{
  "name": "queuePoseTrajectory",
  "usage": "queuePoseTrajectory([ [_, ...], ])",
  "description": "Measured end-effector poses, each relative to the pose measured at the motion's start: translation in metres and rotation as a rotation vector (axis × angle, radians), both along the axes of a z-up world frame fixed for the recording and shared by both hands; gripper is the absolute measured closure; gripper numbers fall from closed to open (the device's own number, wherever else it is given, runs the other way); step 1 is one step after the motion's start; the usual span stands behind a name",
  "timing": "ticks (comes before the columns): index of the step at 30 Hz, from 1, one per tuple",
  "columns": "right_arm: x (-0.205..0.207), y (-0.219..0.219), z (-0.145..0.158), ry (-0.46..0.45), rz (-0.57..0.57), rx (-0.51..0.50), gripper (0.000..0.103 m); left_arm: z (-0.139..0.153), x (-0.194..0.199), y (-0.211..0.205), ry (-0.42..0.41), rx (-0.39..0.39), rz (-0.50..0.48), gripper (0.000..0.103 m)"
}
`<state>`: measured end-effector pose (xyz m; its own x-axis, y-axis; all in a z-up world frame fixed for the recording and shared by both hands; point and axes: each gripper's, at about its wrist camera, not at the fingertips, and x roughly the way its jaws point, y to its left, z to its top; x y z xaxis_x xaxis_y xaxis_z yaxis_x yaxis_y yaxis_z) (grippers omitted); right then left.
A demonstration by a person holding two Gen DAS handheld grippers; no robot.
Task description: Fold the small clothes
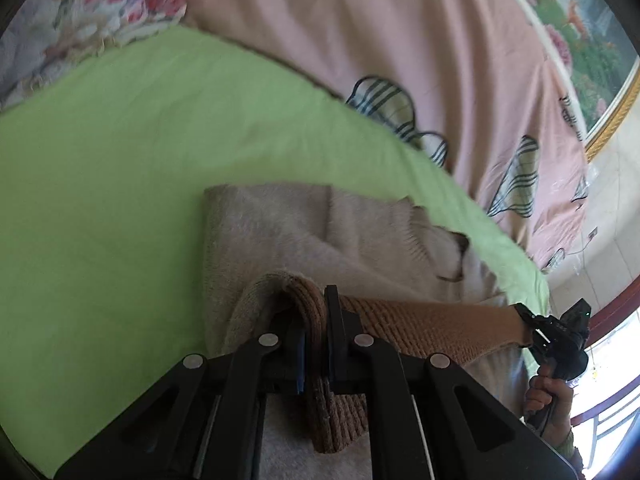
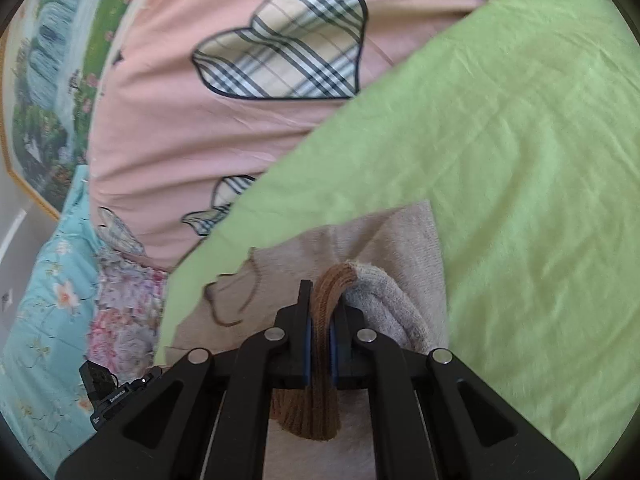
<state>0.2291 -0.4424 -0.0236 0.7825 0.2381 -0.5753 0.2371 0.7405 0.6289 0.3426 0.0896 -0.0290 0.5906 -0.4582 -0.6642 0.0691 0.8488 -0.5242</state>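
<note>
- The left gripper (image 1: 316, 320) is clamped on the brown ribbed hem (image 1: 316, 400) of a small knitted sweater (image 1: 280, 232), the blue pads pressing the band from both sides.
- The right gripper (image 2: 320, 316) pinches the same brown ribbed band at its other end, jaws closed tight on the knit, with a fold of grey-beige fabric bulging just beside its right finger.
- In the left wrist view the hem stretches taut across to the right gripper (image 1: 532, 328), which a person's hand (image 1: 548, 396) holds by the handle.
- The rest of the sweater lies flat ahead of both grippers on a light green sheet (image 1: 100, 160), its pale upper part with a dark-trimmed neckline toward the far edge.
- Beyond the green sheet lies a pink cover (image 2: 180, 120) printed with plaid hearts.
- A floral cloth (image 1: 100, 8) sits at the green sheet's far corner.
- A gold-framed landscape picture (image 1: 592, 40) stands behind the bed.
</note>
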Motion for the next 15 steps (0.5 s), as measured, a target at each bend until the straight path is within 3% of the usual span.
queuePoseTrajectory([
  [3,0.004,-0.001,-0.012,0.045,-0.011,0.009,0.093,-0.007,-0.003,0.005,0.025,-0.046,-0.012,0.09],
  [5,-0.002,-0.003,-0.013,0.068,-0.015,0.037,0.086,-0.001,-0.017,0.01,0.019,-0.05,-0.01,0.077],
  [6,-0.01,-0.005,-0.008,0.06,-0.021,0.047,0.083,0.003,-0.026,0.011,0.017,-0.043,-0.016,0.07],
  [8,-0.03,-0.006,0.005,0.013,-0.04,0.034,0.067,0.012,-0.053,0.006,-0.006,-0.053,-0.061,0.064],
  [10,-0.049,0.004,0.018,-0.042,-0.023,0.004,0.061,0.017,-0.08,-0.007,-0.015,-0.059,-0.122,0.058],
  [12,-0.057,0.026,0.025,-0.068,0.07,-0.032,0.061,0.014,-0.1,-0.038,-0.007,-0.051,-0.226,0.056],
  [15,-0.052,0.082,0.015,0.029,0.315,-0.118,0.061,0.004,-0.104,-0.08,0.026,-0.026,-0.325,0.052],
])
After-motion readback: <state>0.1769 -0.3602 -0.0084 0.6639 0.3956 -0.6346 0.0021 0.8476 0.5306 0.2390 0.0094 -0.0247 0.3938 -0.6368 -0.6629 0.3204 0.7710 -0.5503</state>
